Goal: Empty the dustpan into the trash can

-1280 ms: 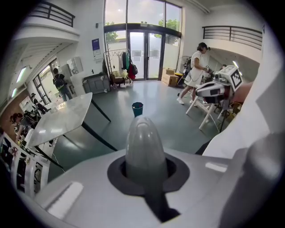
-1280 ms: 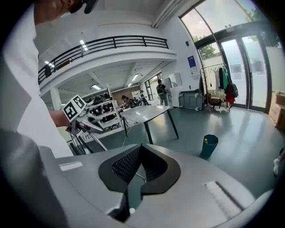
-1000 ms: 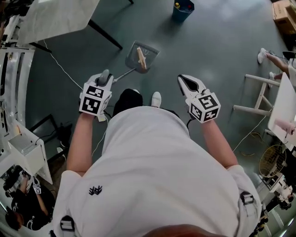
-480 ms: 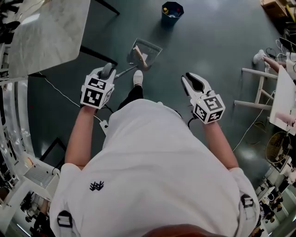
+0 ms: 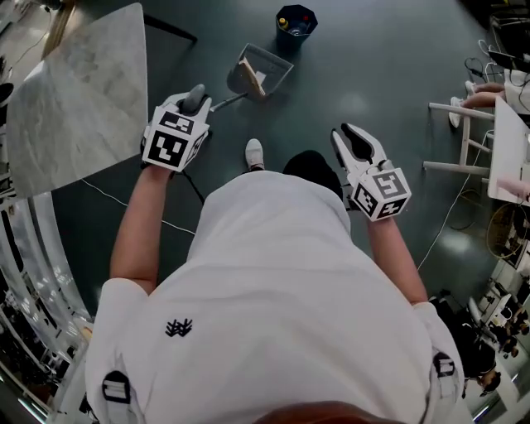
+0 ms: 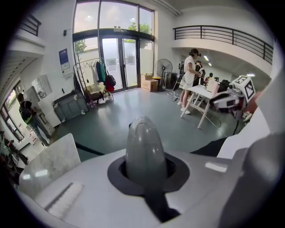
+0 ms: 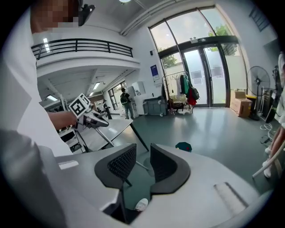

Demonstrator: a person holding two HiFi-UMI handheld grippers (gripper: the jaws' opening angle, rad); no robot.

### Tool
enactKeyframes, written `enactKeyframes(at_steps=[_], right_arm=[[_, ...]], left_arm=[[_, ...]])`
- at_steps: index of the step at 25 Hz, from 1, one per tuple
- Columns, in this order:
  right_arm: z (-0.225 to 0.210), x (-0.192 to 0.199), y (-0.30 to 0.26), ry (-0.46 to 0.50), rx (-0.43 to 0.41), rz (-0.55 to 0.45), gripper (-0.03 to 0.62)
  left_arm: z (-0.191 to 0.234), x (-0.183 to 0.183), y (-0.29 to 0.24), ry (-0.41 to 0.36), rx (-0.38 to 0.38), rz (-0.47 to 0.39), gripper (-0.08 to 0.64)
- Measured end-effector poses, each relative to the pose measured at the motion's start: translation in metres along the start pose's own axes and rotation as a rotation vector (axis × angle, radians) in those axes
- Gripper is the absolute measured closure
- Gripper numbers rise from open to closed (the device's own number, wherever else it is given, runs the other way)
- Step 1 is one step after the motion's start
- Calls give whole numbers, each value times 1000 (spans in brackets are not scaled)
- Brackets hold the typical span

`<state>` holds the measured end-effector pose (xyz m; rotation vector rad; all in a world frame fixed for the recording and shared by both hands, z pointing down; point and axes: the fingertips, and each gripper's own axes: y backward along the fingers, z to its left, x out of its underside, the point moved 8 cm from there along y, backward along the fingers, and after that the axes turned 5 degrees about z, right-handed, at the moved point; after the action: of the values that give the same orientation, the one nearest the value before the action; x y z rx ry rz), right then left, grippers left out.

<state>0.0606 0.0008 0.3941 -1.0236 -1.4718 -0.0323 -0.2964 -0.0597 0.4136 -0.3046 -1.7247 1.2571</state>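
Observation:
A grey dustpan (image 5: 263, 69) hangs low over the floor ahead of me, with a tan scrap (image 5: 247, 77) and some white paper in it. Its thin handle (image 5: 225, 102) runs back to my left gripper (image 5: 193, 98), which is shut on the handle's rounded grey end (image 6: 146, 149). The dark blue trash can (image 5: 296, 21) stands just beyond the pan and holds a few items; it is also small in the right gripper view (image 7: 183, 146). My right gripper (image 5: 351, 139) is held out at the right, open with nothing between its dark pads (image 7: 121, 162).
A marble-topped table (image 5: 74, 91) with black legs is at my left. White table legs (image 5: 458, 137) and a person's hand are at the right edge. My white shoe (image 5: 254, 153) and a thin cable (image 5: 178, 224) are on the dark green floor.
I have walked forward. The dustpan, still in my left gripper, has come close to the trash can. The marble table has slid to my left side. The right gripper stays open.

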Motion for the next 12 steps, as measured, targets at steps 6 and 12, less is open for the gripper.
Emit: enactKeyframes(at_steps=[6,12], right_arm=[[-19,-17,-11,-27,38,-2,515],[-67,-34,-28,-48,29,-7,515]], left_arm=[[50,-60,-22,-16,-14,-32,497],[79,-126,-60,-38,-39,-23,497]])
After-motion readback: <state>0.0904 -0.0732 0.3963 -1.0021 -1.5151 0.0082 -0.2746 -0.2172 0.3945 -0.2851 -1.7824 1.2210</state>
